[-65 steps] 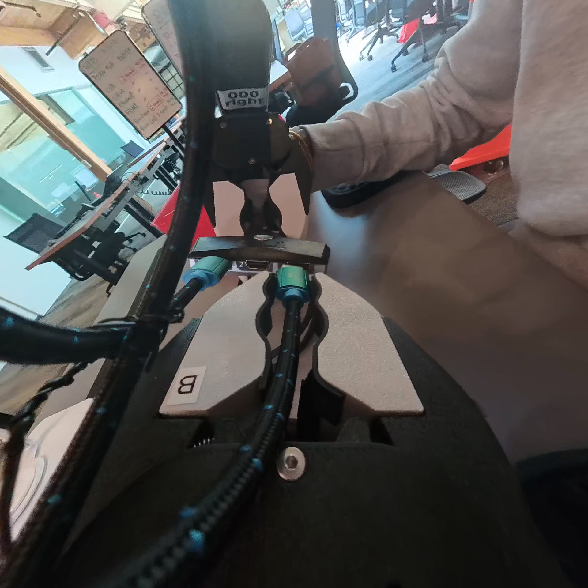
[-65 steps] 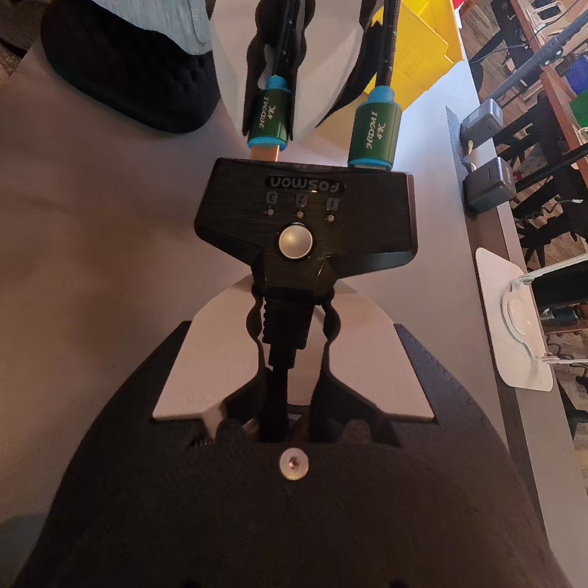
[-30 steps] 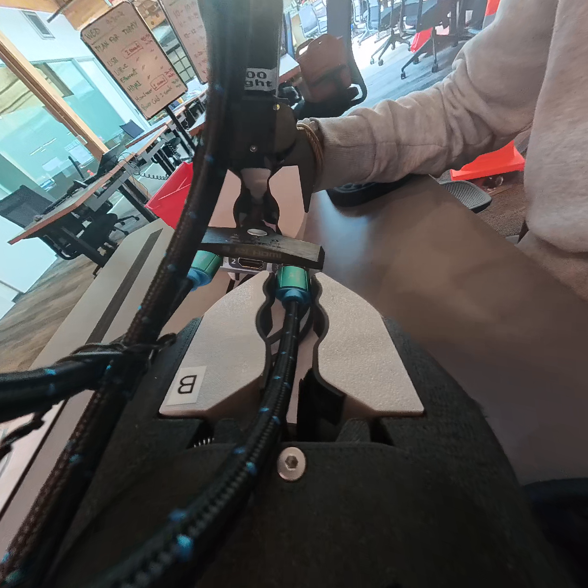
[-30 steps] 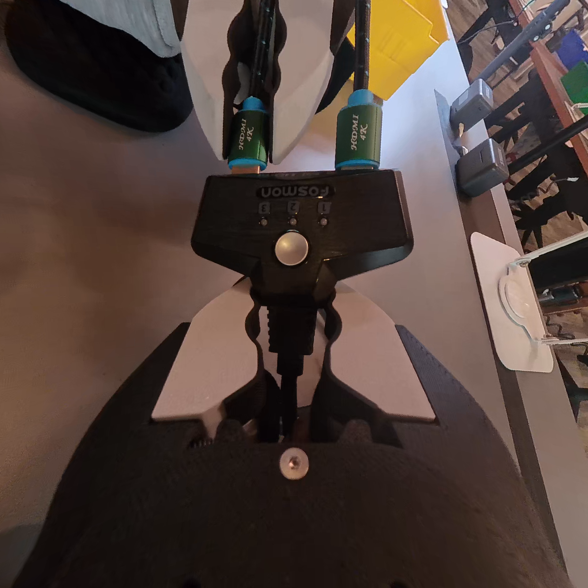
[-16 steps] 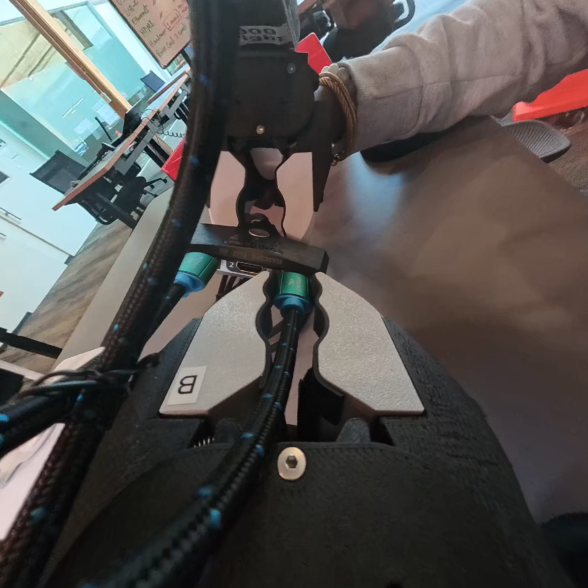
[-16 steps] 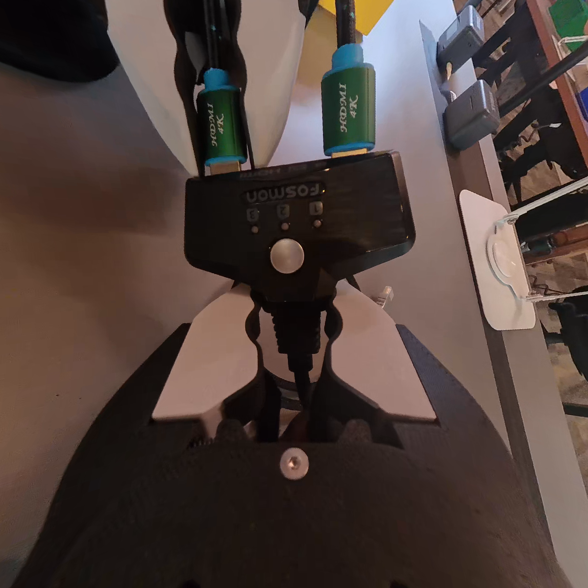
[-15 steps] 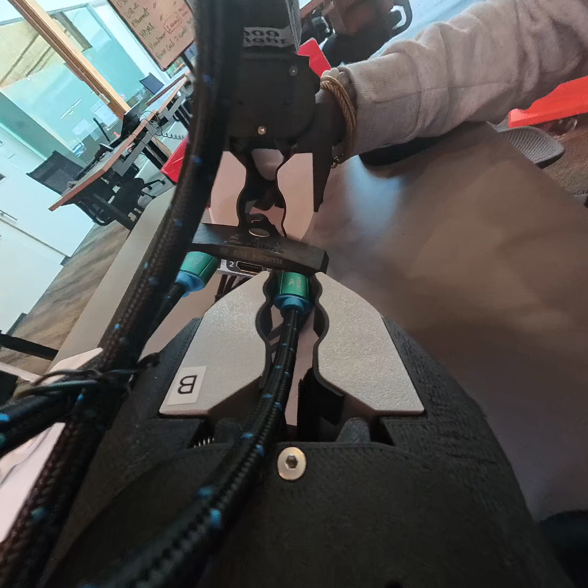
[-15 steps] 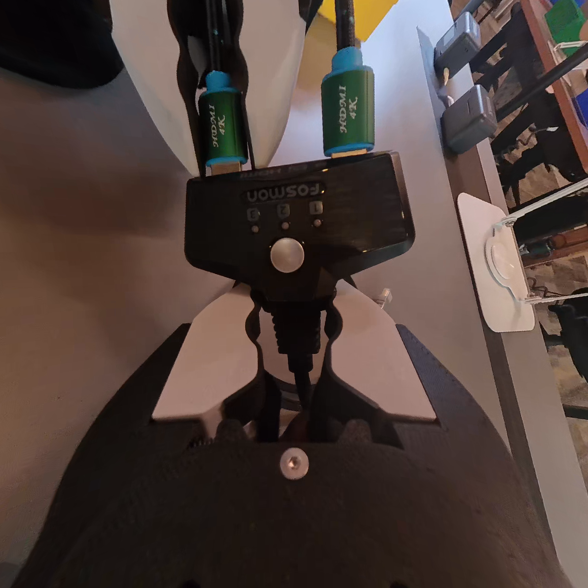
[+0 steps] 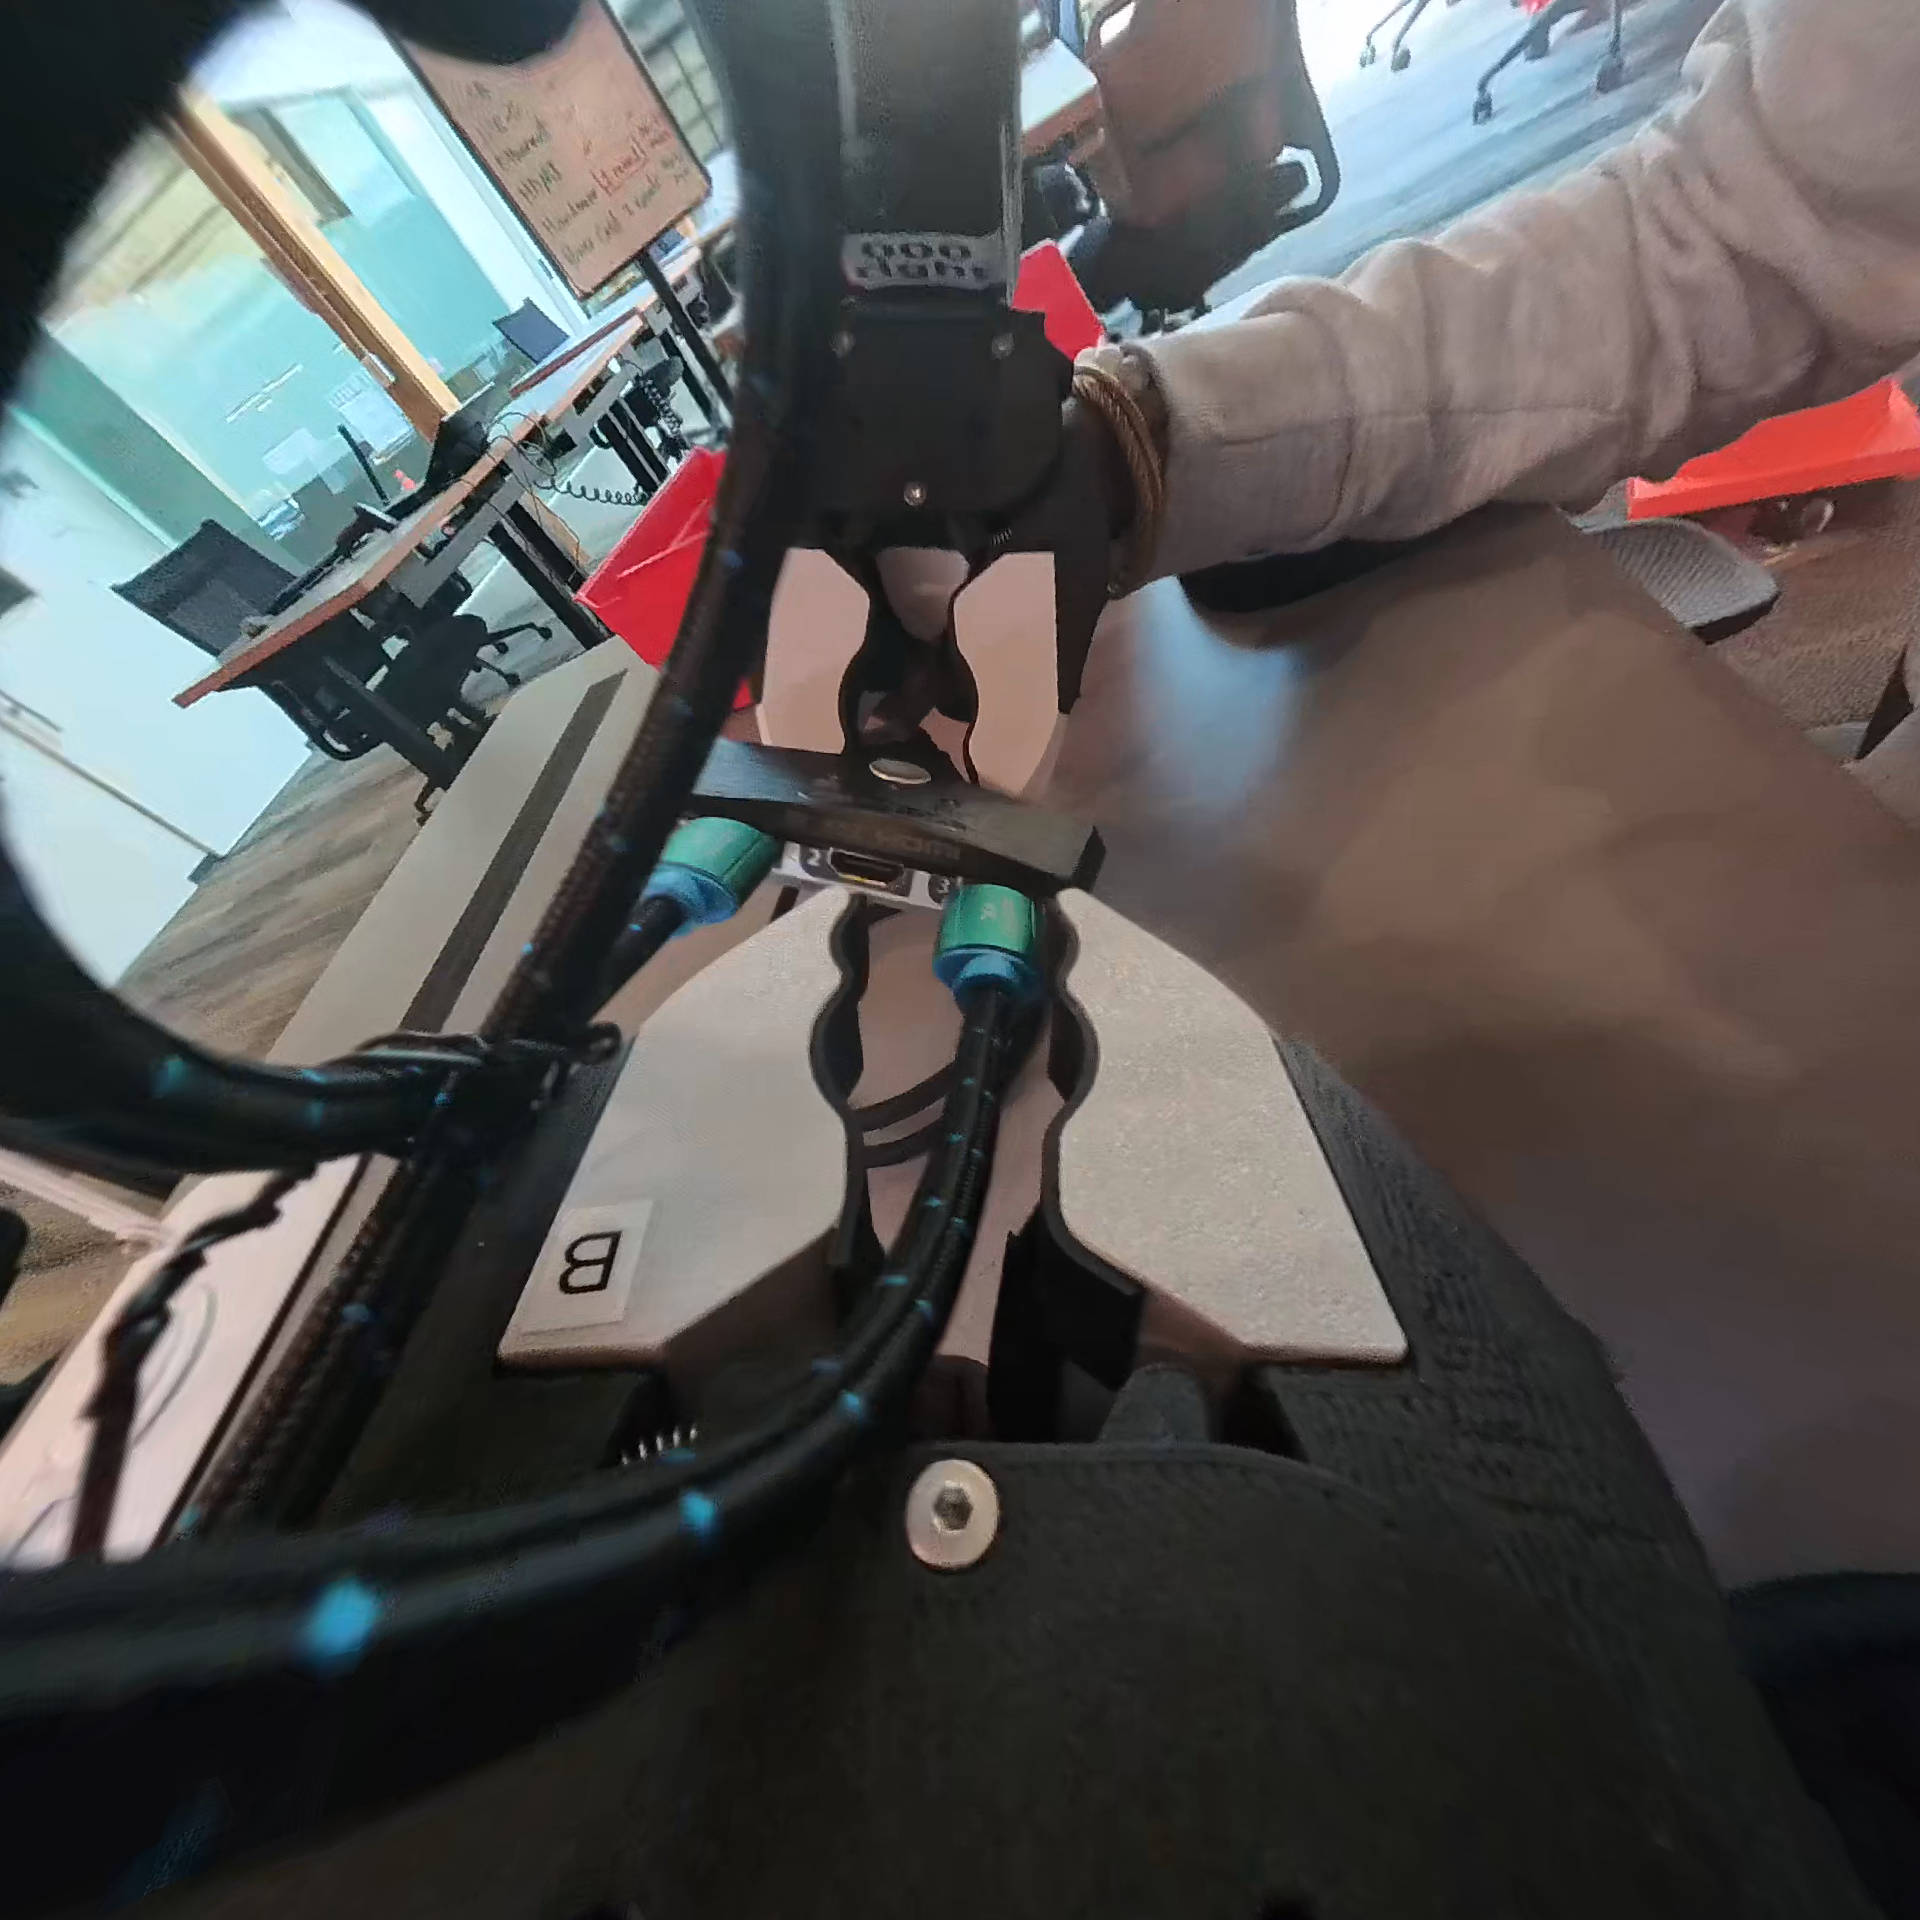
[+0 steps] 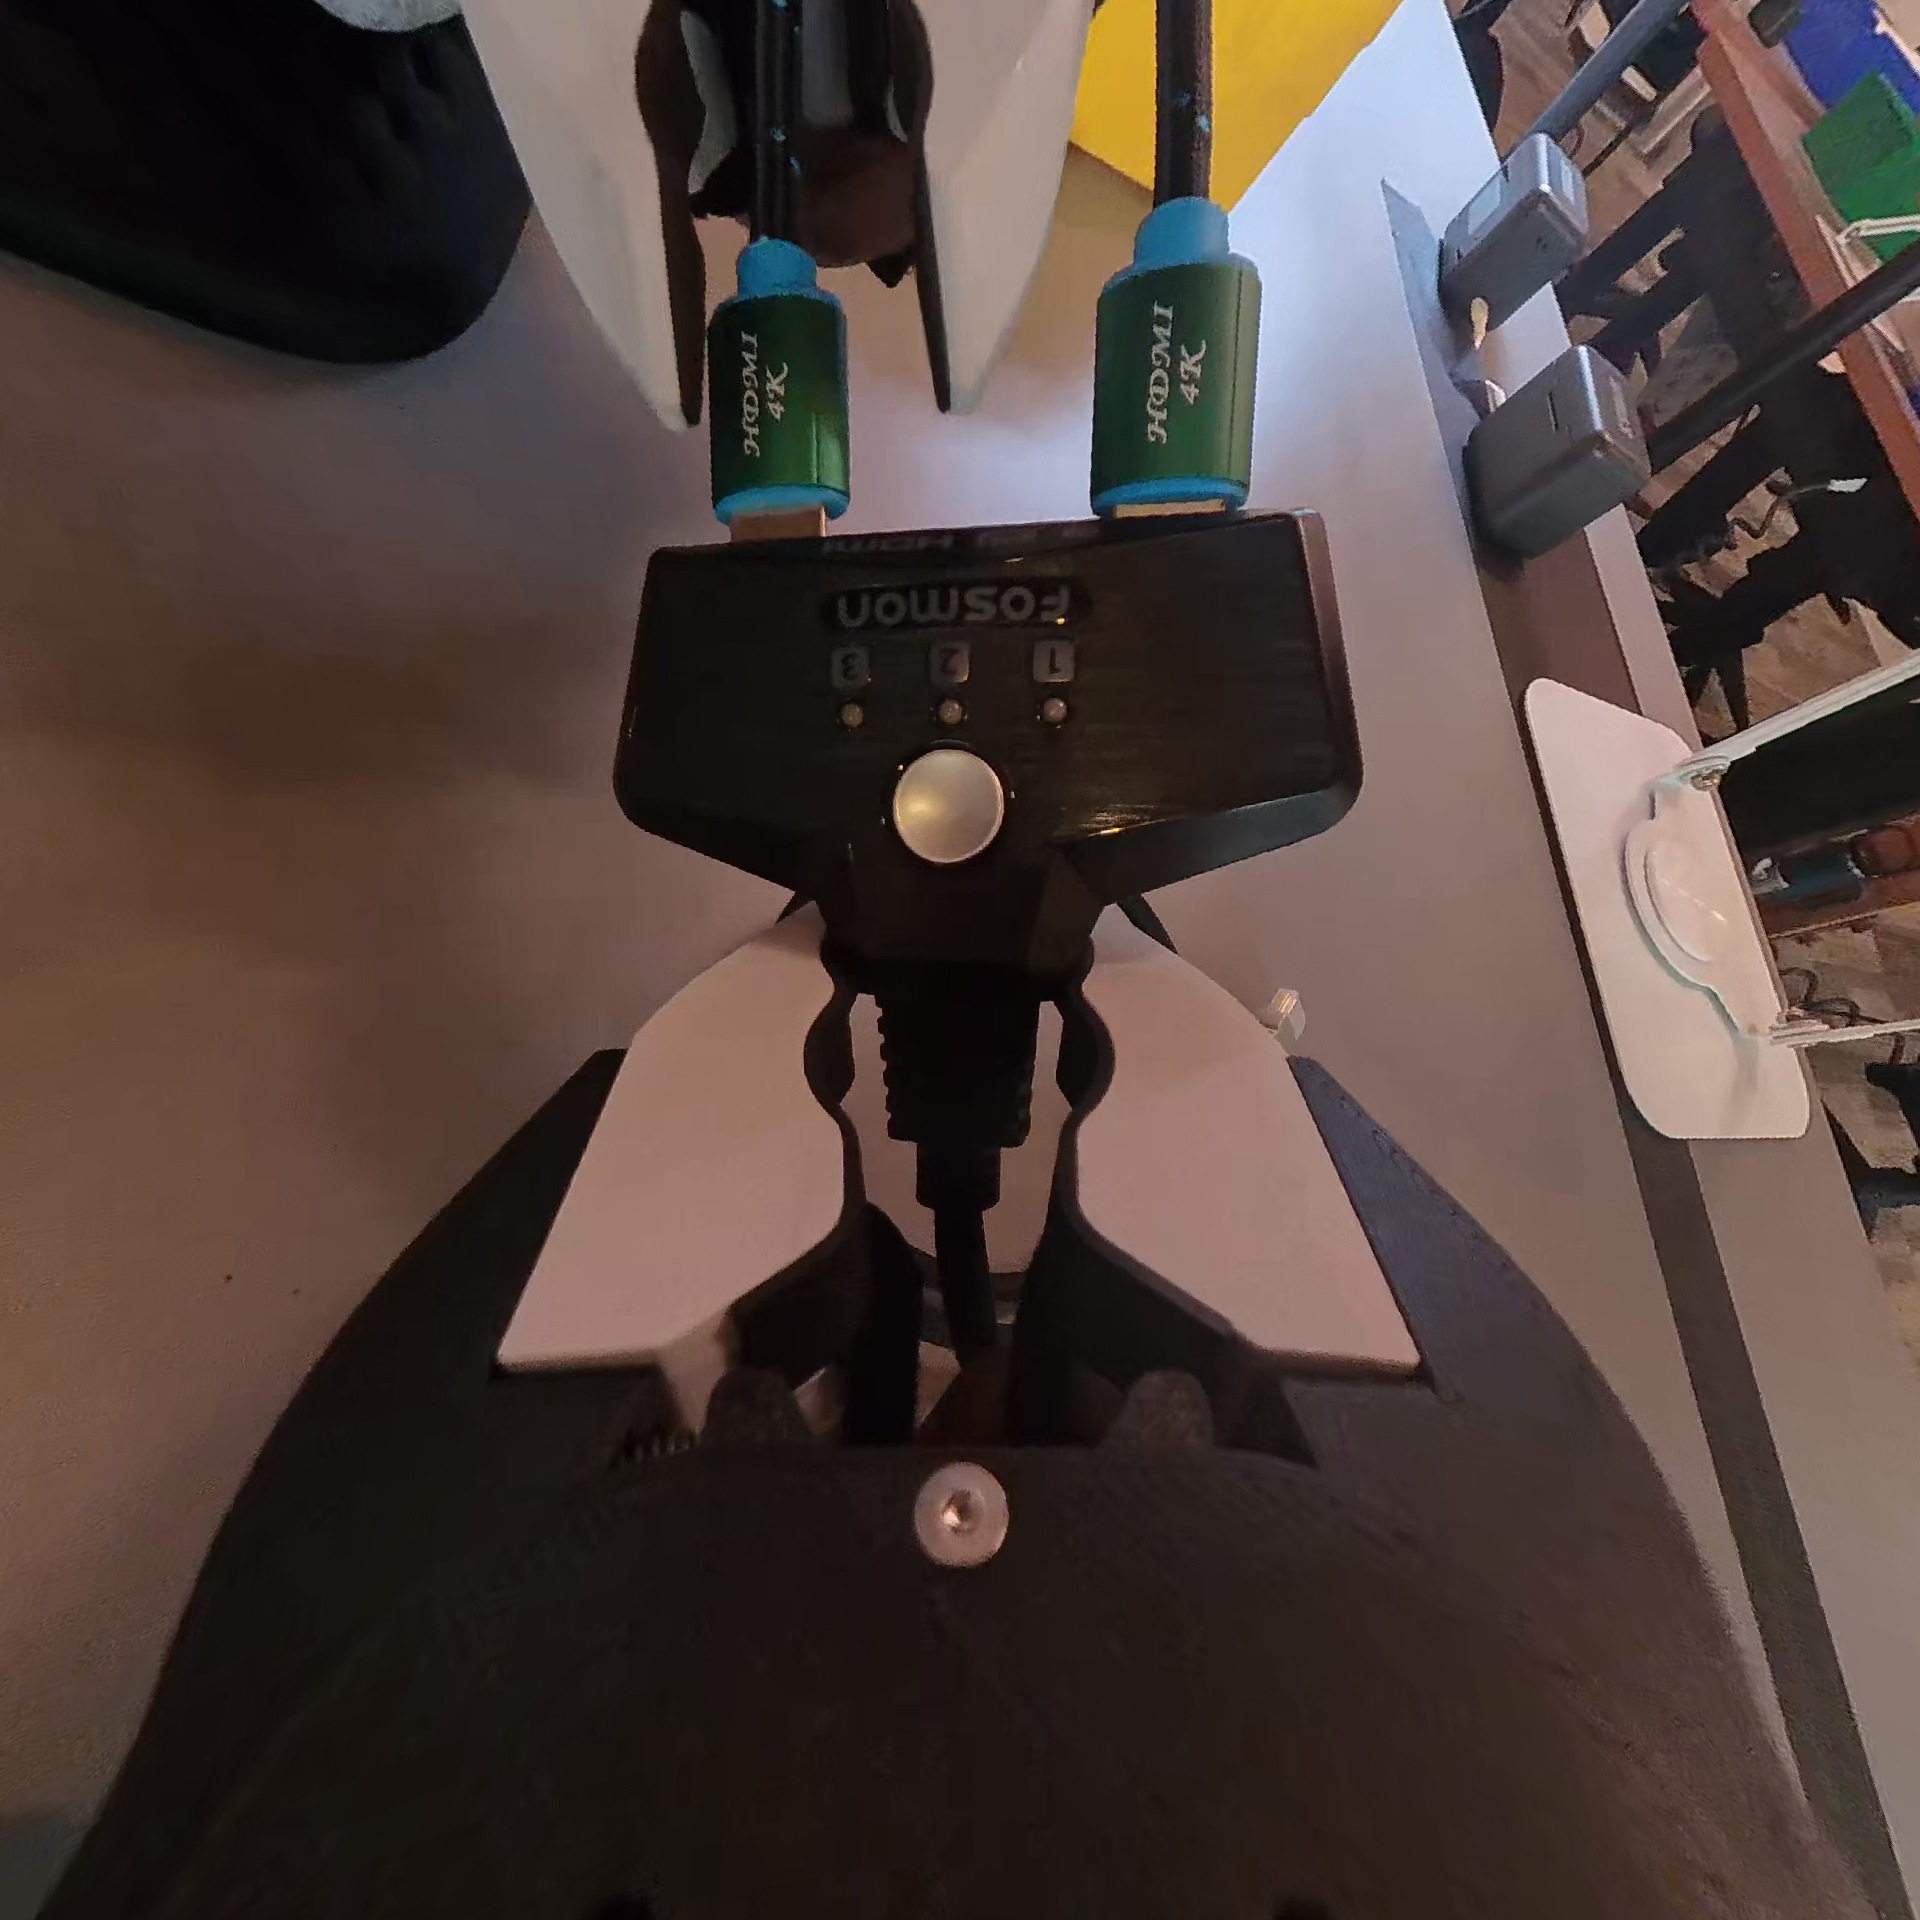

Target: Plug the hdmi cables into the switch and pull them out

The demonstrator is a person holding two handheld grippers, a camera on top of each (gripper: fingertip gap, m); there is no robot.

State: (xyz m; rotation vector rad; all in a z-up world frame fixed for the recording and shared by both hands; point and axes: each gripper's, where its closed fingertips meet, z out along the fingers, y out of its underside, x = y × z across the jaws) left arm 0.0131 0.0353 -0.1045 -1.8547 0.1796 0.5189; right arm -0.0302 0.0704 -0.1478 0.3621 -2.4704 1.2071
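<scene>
A: What is the right gripper (image 10: 951,997) doing?

B: It is pinching the black switch (image 10: 987,717) at its narrow back end, where a thick black lead (image 10: 961,1236) is coming out between the two white fingers (image 10: 686,1153). The switch is being held just above the grey table (image 10: 312,779), and I cannot tell if it is touching the surface.

A: And the left gripper (image 9: 951,935)?

B: Its fingers are standing a little apart around a braided cable. The green plug (image 9: 985,923) of this cable is sitting at their tips, close against the finger on the right of the picture. In the right wrist view this same plug (image 10: 779,405) is at the port on the left, with some of its metal tip showing, so it is not fully in. I cannot tell whether the fingers are really pressing on it.

A: Is another cable in the switch?

B: Yes, a second green plug (image 10: 1174,390) is sitting deep in the port on the right. The middle port (image 9: 868,862) is showing open in the left wrist view.

A: Anything else nearby?

B: A yellow bin (image 10: 1226,94) is lying behind the switch, two grey adapters (image 10: 1538,457) are sitting at the table edge, and a person's grey sleeve (image 9: 1507,343) is reaching to the right gripper.
</scene>
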